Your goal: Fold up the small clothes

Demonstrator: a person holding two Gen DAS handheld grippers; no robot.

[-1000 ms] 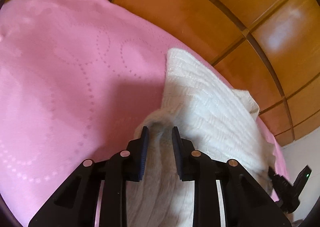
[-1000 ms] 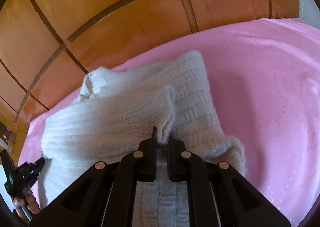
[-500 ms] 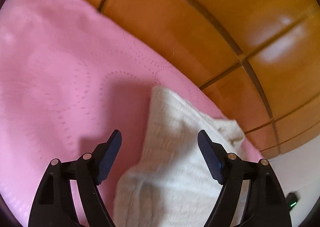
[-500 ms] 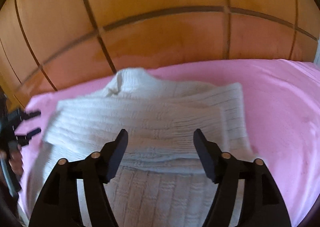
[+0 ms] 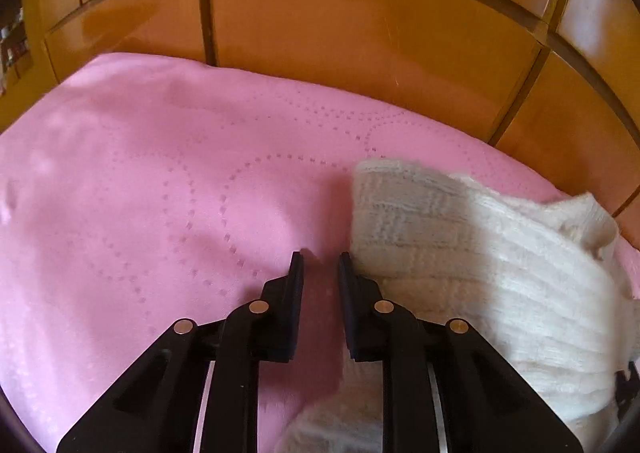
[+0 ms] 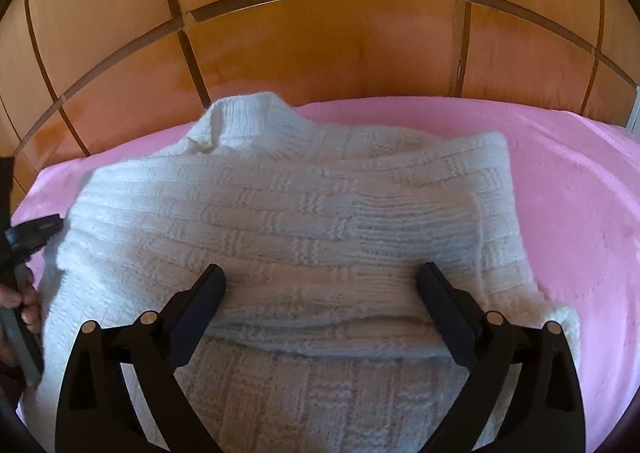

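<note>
A cream knitted sweater [image 6: 280,221] lies on the pink bedspread [image 6: 580,213], collar at the far end and a sleeve folded across its body. My right gripper [image 6: 322,271] hovers over the sweater's near half, its jaws wide and still opening, with only the knit below them and nothing pressed. In the left wrist view the sweater [image 5: 480,253] lies to the right. My left gripper [image 5: 320,257] is beside its left edge over bare bedspread. Its jaws are closing to a narrow gap that holds nothing.
A wooden panelled headboard [image 6: 320,53] rises right behind the bed's far edge. The bedspread [image 5: 140,193] stretches out left of the sweater. A hand [image 6: 28,301] on the left gripper's handle shows at the left edge of the right wrist view.
Both grippers let go of the sweater's folds. The right one opened wide and stays over the sweater. The left one opened, swung left off the sweater, then narrowed again.
</note>
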